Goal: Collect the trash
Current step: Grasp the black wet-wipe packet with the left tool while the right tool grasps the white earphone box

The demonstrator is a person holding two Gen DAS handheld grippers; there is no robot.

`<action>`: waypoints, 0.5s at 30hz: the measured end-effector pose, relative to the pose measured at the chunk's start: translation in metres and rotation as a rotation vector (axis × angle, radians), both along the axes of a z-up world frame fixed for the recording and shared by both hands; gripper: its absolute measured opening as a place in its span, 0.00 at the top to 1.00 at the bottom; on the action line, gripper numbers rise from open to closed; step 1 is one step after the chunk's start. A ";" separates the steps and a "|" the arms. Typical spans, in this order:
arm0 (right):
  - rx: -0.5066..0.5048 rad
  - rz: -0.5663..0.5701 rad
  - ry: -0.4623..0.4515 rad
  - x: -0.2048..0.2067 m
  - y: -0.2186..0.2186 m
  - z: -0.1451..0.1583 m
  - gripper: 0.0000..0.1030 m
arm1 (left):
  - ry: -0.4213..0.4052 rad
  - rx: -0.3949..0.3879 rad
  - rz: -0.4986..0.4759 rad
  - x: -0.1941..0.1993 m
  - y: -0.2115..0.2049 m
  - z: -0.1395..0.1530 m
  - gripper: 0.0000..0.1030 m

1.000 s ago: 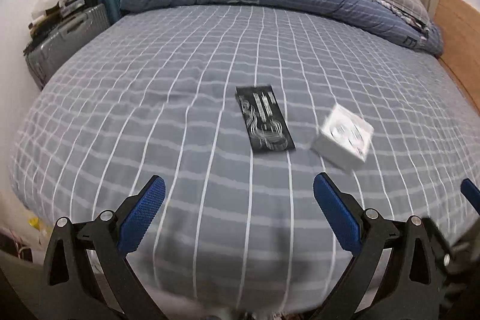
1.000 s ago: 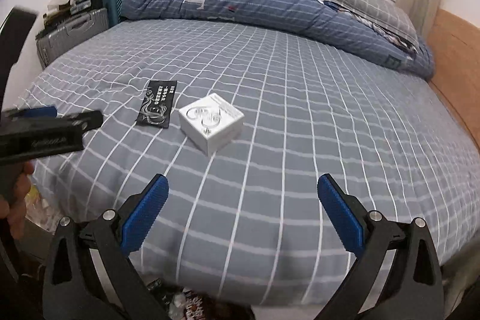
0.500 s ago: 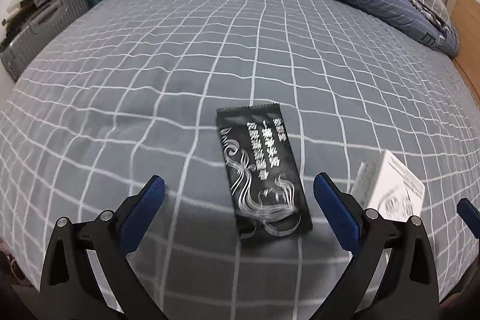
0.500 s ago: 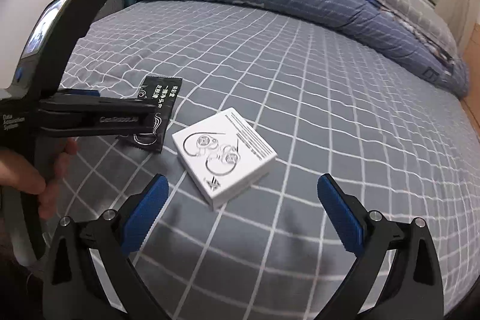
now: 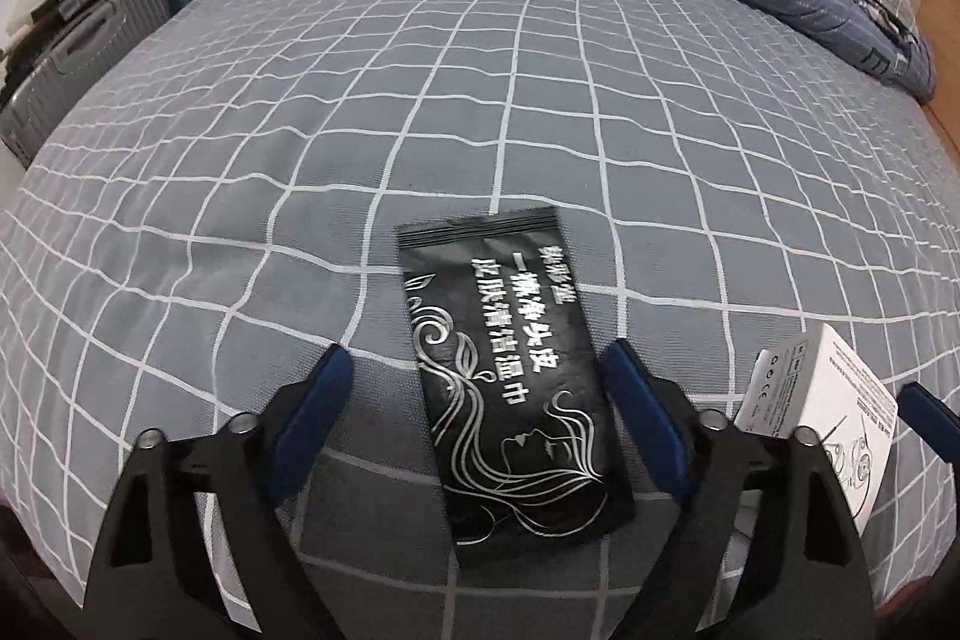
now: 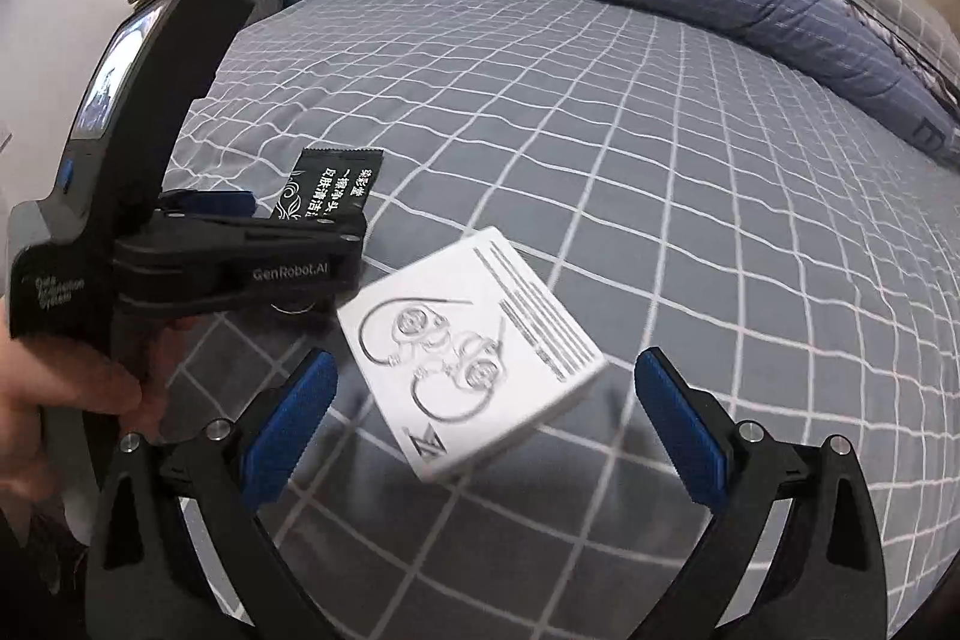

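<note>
while closing, left tool (image 5: 474, 376) astride sachet (image 5: 510, 370) (untouched)

Both wrist cameras look steeply down, close over the bed (image 5: 540, 100), sharing its checked sheet.

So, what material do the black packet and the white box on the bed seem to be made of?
The black packet looks like thin plastic or foil film: slightly glossy, silver print, a ribbed sealed strip at its far end. The white box looks like matte cardboard: sharp folded edges, flat printed faces. Neither can be confirmed by sight alone.
</note>
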State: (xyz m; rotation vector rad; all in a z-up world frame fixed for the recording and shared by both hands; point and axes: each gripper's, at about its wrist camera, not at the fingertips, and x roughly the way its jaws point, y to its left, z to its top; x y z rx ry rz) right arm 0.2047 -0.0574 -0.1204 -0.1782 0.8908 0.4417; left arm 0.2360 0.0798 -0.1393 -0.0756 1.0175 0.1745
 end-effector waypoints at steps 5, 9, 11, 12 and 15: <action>-0.001 -0.005 0.028 0.006 0.001 -0.007 0.18 | -0.009 -0.004 -0.019 -0.001 0.000 0.000 0.42; 0.013 -0.010 0.023 0.005 0.001 -0.007 0.18 | -0.010 -0.003 -0.029 -0.002 -0.001 0.001 0.44; 0.032 -0.020 0.024 0.006 -0.001 -0.008 0.19 | -0.013 -0.009 -0.029 -0.003 -0.001 0.002 0.45; 0.038 -0.028 0.022 0.005 -0.002 -0.008 0.19 | -0.014 -0.010 -0.030 -0.004 -0.001 0.003 0.46; 0.040 -0.031 0.010 0.003 -0.001 -0.007 0.20 | -0.014 -0.011 -0.031 -0.005 -0.002 0.005 0.48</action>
